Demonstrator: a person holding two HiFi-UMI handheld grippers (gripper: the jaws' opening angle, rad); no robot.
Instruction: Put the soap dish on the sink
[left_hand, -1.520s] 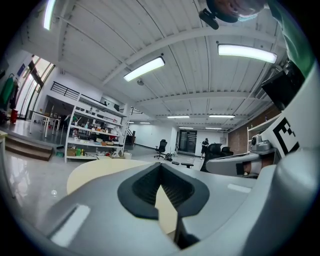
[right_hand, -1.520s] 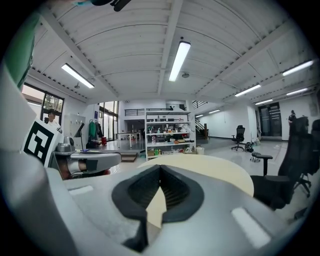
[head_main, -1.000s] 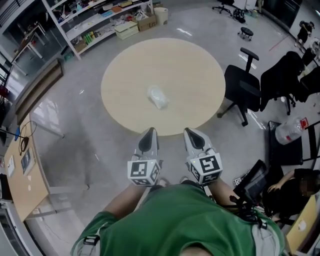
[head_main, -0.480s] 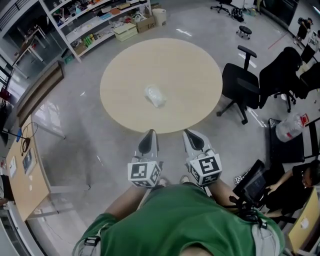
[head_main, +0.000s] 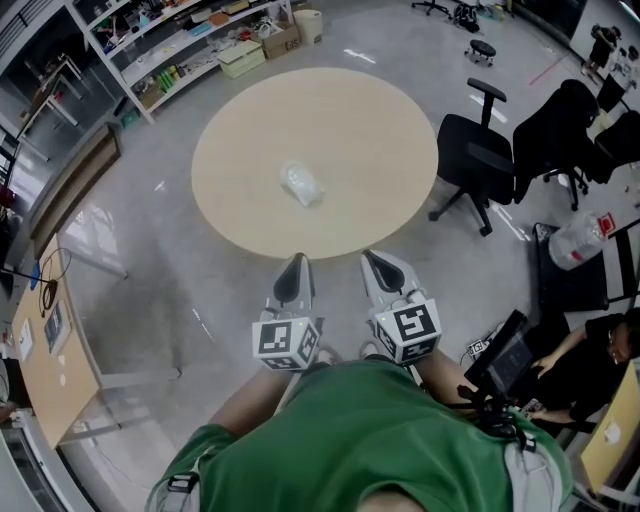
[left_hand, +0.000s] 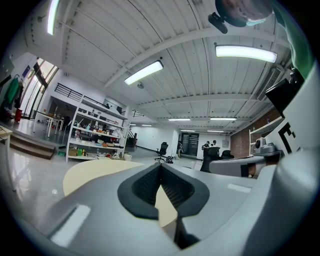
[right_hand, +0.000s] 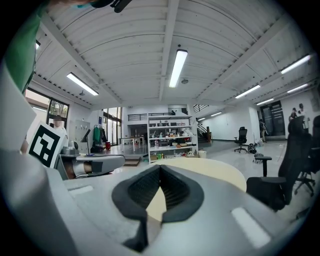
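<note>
A small clear whitish soap dish (head_main: 301, 184) lies near the middle of the round beige table (head_main: 380, 110). No sink shows in any view. Both grippers hover side by side just short of the table's near edge, pointing at it. My left gripper (head_main: 297, 259) is shut with nothing in it, and its pads meet at the tip (left_hand: 161, 165). My right gripper (head_main: 371, 256) is likewise shut and empty (right_hand: 160, 167). The dish is well ahead of both and is hidden behind the jaws in the gripper views.
Black office chairs (head_main: 480, 155) stand right of the table. Shelving (head_main: 180, 50) with boxes lines the far left. A wooden desk (head_main: 45, 340) is at the left edge. A seated person (head_main: 600, 350) and a large water bottle (head_main: 575, 242) are at the right.
The table and dish have drifted slightly up and left in the head view. Both grippers keep their places and stay shut.
</note>
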